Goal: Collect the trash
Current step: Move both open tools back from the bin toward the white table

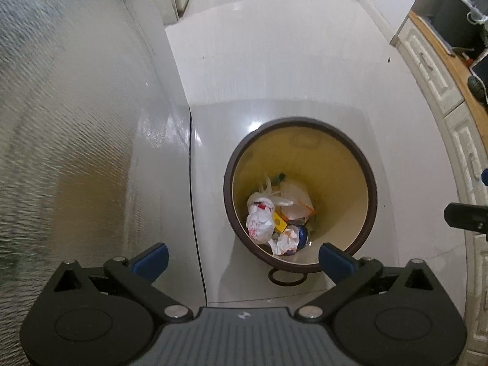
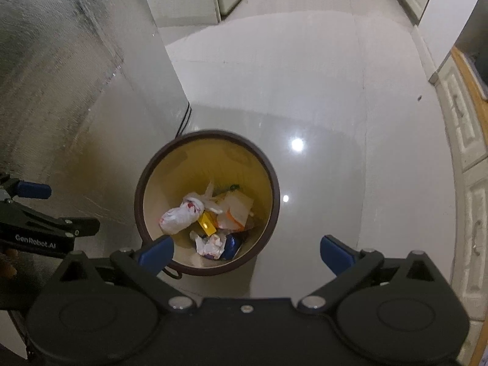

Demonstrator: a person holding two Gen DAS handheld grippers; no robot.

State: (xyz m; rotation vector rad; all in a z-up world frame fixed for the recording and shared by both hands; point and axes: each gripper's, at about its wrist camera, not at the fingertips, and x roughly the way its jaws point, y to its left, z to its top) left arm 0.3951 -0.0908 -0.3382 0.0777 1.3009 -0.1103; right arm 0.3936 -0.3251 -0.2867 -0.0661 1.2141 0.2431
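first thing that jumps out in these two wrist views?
The round trash bin with its dark brown rim and yellow inside, standing on the glossy pale floor beside a textured metallic wall. At its bottom lies crumpled white trash with a small yellow piece. Both tools, left tool and right tool, hang wide open above it, nothing between their blue fingers.

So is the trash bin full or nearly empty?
Nearly empty. The trash bin holds only crumpled wrappers at its bottom; its yellow inner wall shows bare above them.
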